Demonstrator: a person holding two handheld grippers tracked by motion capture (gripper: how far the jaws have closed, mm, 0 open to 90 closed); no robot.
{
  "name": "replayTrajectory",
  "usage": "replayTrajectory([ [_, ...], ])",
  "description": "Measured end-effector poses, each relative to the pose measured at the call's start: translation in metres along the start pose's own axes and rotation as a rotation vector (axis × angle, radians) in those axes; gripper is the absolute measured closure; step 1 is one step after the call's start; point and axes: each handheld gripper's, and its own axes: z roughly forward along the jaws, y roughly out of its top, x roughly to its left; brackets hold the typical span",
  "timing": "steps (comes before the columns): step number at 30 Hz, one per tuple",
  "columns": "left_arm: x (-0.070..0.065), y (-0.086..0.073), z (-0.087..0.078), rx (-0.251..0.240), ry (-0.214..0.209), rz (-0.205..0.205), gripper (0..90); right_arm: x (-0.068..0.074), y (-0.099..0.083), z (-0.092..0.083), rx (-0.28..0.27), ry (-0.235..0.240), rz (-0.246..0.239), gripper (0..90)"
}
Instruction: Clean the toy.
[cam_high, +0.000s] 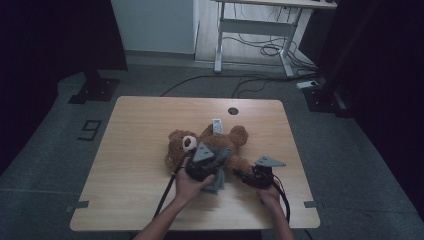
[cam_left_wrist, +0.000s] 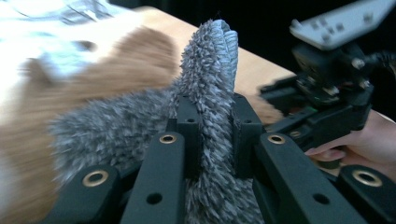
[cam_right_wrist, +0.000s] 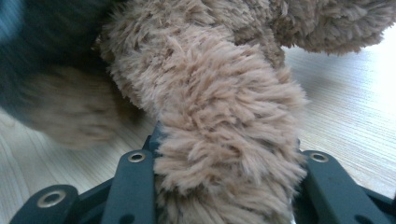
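Left jaws: in the left gripper view, the left gripper (cam_left_wrist: 211, 135) has its jaws pinched tight on a fold of shaggy grey cloth (cam_left_wrist: 208, 84), which stands up between the pads and spills down the left side.
Behind the cloth: a blurred brown teddy bear (cam_left_wrist: 93, 79) lies on the tabletop (cam_left_wrist: 252, 70); the right gripper (cam_left_wrist: 275, 109), with its grey plate on top and a hand (cam_left_wrist: 359, 144) around it, sits to the right.
Right jaws: in the right gripper view, the right gripper (cam_right_wrist: 224, 163) has its jaws closed on a thick furry limb of the teddy bear (cam_right_wrist: 224, 107), one pad pressing each side.
Around the limb: more brown fur crosses the top of the view, a dark blurred shape fills the upper left, and the pale wood tabletop (cam_right_wrist: 345, 116) shows to the right.
High view, teddy bear: the teddy bear (cam_high: 235, 136) lies near the middle of the tabletop (cam_high: 135, 150), slightly toward the right edge, a white tag at its top.
High view, left gripper: the left gripper (cam_high: 212, 162) sits over the bear's body, with the grey cloth (cam_high: 216, 184) hanging by the left hand (cam_high: 190, 185) toward the near edge.
High view, right gripper: the right gripper (cam_high: 240, 174) reaches in from the right at the bear's lower limb, held by the right hand (cam_high: 270, 196) near the near edge.
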Motion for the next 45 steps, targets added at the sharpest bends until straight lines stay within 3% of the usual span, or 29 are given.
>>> replayTrajectory([
  [4,-0.012,-0.009,0.028,0.074,-0.011,0.027,77.3,0.001,0.000,-0.001,-0.002,0.004,0.001,57.1],
  [8,-0.007,-0.020,0.028,0.085,-0.006,0.011,77.4,0.000,0.000,-0.002,0.005,0.003,-0.014,57.1],
  [11,-0.001,-0.025,0.019,0.086,0.013,0.009,77.4,0.000,0.000,-0.001,0.000,0.006,-0.009,57.1],
  [19,0.031,-0.053,-0.020,0.083,0.084,-0.049,77.3,0.000,0.000,-0.002,0.002,0.006,-0.017,57.1],
  [24,0.055,-0.073,-0.047,0.080,0.124,-0.115,77.2,0.000,-0.002,-0.002,0.007,0.011,-0.024,57.1],
  [30,0.072,-0.087,-0.074,0.078,0.172,-0.137,77.2,0.000,-0.002,-0.002,0.009,0.013,-0.025,57.1],
  [39,0.096,-0.095,-0.107,0.031,0.235,-0.201,77.1,-0.001,-0.002,-0.002,0.009,0.013,-0.028,57.0],
  [45,0.091,-0.078,-0.117,-0.029,0.222,-0.173,77.2,-0.001,-0.002,-0.002,0.006,0.013,-0.022,57.1],
])
